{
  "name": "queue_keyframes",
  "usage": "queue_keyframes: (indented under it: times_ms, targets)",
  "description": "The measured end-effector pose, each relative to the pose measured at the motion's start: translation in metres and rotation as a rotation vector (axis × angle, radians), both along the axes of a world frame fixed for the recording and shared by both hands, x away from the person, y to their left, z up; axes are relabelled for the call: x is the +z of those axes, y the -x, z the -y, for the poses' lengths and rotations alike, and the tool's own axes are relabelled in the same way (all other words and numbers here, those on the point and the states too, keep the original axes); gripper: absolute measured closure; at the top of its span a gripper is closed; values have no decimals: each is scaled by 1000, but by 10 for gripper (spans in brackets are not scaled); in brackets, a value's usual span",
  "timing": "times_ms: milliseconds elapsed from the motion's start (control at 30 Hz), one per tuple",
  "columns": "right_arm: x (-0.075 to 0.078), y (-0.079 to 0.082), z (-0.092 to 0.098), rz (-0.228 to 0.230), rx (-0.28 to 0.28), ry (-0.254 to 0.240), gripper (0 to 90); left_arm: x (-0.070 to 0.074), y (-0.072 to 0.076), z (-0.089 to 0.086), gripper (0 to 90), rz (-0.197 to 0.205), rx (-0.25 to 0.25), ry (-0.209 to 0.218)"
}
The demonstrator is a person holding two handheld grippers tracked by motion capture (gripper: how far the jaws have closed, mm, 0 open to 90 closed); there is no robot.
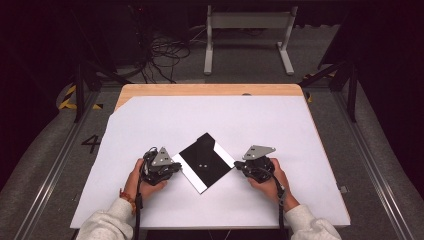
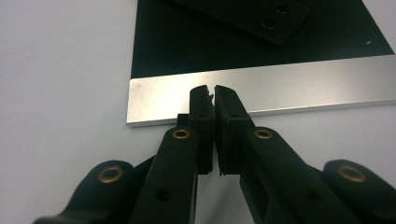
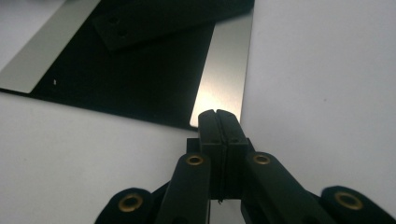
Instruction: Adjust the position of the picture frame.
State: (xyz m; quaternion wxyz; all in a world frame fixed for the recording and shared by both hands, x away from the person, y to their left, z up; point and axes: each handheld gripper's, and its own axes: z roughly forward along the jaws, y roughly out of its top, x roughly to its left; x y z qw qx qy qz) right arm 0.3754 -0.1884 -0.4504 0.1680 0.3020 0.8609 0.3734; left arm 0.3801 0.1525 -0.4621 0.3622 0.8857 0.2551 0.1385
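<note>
Bare white table (image 1: 165,120) all round the lone black plate (image 1: 202,162).

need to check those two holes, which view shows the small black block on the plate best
The left gripper view: the small black block lies close and sharp on the plate, both holes plain. The right gripper view shows the block darker, its holes faint. In the high view the block is tiny, with two pale dots.

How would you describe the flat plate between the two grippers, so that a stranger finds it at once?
On the white table cover, look near the front edge, between the two hands. There lies a square black plate, turned like a diamond. Shiny silver strips along two opposite edges and a small black block on top set it apart.
</note>
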Motion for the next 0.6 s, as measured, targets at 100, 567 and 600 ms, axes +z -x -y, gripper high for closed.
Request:
queue_keyframes:
  times_ms: [100, 567, 600]
  targets:
    - [2, -4, 6, 24, -54, -24, 900, -1, -1, -1, 864, -2, 12, -5]
    - [-6, -17, 9, -15, -79, -28, 900, -2, -16, 2, 880, -9, 47, 9]
    - [-6, -17, 10, -25, -78, -31, 900, -1, -17, 2, 881, -13, 48, 10]
